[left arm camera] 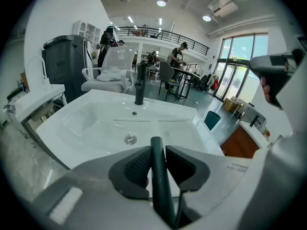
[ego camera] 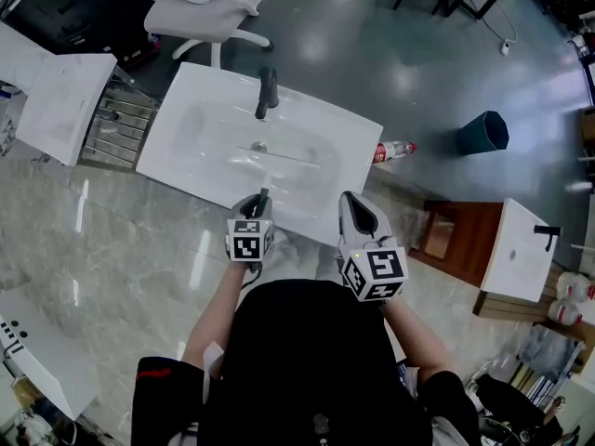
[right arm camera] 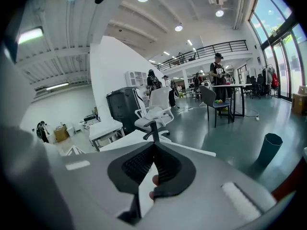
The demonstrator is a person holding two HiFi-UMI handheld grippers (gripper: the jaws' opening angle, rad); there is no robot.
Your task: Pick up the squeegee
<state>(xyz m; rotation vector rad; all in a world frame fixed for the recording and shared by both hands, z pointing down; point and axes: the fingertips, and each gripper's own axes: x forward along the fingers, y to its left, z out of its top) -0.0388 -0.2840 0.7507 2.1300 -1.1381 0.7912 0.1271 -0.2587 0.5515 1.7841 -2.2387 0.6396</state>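
Between the jaws of the left gripper (ego camera: 257, 203) stands the squeegee (left arm camera: 159, 176). Only its dark, slim handle shows, running upright through the gap, and the ribbed pads close against it on both sides. The gripper holds it in the air over the near edge of a white sink (ego camera: 200, 124), clear of the basin.

Just to the right, the right gripper (right arm camera: 154, 146) has its jaws closed tip to tip with nothing between them. It points over the sink's near right corner, close beside the left gripper but not touching it.

The sink is wide and shallow, with a round drain (ego camera: 259, 146) at its middle and a black tap (ego camera: 267, 91) upright at the far rim. Beyond the tap is a white office chair (ego camera: 209, 3). A plastic bottle (ego camera: 395, 150) lies on the floor off the sink's right end, and a dark bin (ego camera: 483, 131) stands farther right. A second white sink (ego camera: 521, 249) sits on a wooden cabinet (ego camera: 453, 233) to the right.
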